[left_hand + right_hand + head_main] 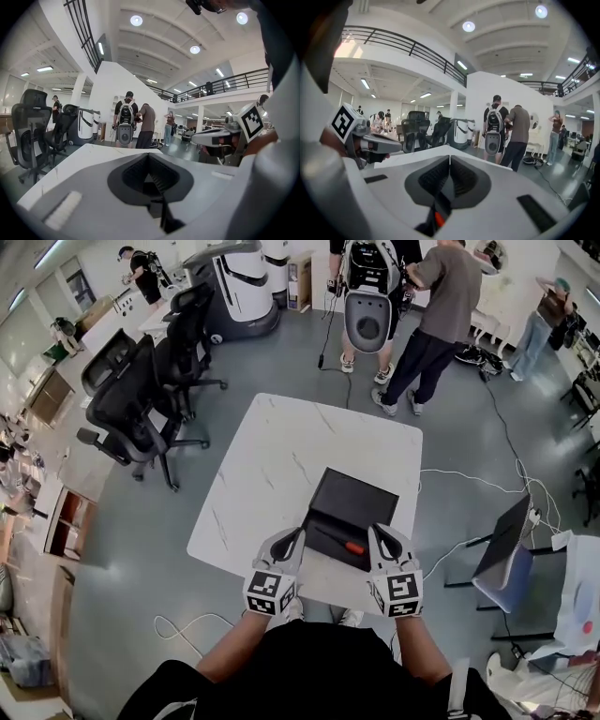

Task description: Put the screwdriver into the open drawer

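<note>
A black drawer unit point(354, 495) sits on the white table point(272, 474), its drawer point(325, 545) pulled out toward me. Inside the drawer lies the screwdriver point(345, 545), with a dark shaft and a red-orange handle. My left gripper point(297, 534) hovers at the drawer's left front corner and my right gripper point(375, 532) at its right front corner. Both are shut with nothing between the jaws. In the right gripper view an orange bit of the screwdriver handle point(439, 219) shows below the closed right gripper point(450, 161). The left gripper point(148, 158) looks along the tabletop.
Black office chairs point(141, 399) stand left of the table. Several people point(436, 315) and a white machine point(246, 287) are beyond its far edge. A stand with a dark screen point(506, 540) is at the right, with cables on the floor.
</note>
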